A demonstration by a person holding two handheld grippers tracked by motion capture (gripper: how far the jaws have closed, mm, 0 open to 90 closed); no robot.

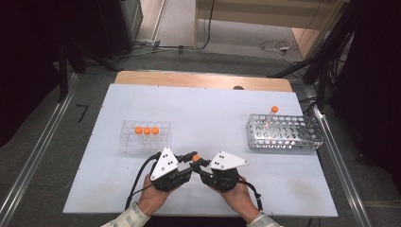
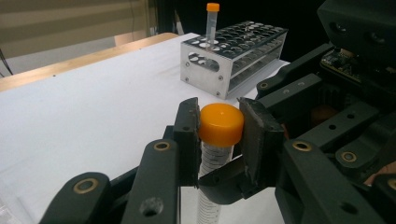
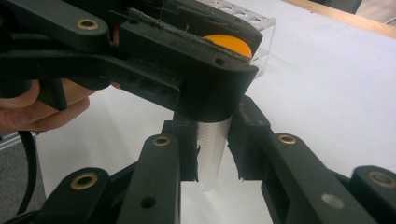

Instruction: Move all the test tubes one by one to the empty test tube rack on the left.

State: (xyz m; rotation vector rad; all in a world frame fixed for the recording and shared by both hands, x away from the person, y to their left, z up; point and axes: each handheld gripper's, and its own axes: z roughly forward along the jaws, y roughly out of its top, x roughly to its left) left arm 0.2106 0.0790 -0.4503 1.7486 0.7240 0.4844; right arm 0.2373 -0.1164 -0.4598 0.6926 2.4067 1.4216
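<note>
On top of the big white worktop (image 1: 198,113) sit two racks, well apart from each other. At the right side is the metal rack (image 1: 285,132), shiny and full of round holes. One tube with an orange cap (image 1: 271,115) stands in it near a corner, leaning a little. In the left gripper view this rack (image 2: 236,53) is behind the jaws, with its tube (image 2: 211,25) standing up tall. At the left side of the worktop is the clear plastic rack (image 1: 145,136). Three orange-capped tubes (image 1: 146,130) stand in it in a row, side by side.

Near the front edge, between the two racks, a person's two hands hold the grippers close together. The left gripper (image 1: 188,157) and the right gripper (image 1: 199,163) meet at one small tube (image 1: 196,158).

In the left gripper view, the left gripper (image 2: 219,128) has its jaws shut on the tube's orange cap (image 2: 221,123), one pad on each side. The clear body hangs down below the cap.

In the right gripper view, the right gripper (image 3: 214,144) has its jaws closed on the clear body of the tube (image 3: 212,149), lower down. The left gripper reaches across above it, holding the cap (image 3: 231,44). The tube stands upright and is held up off the worktop.
</note>
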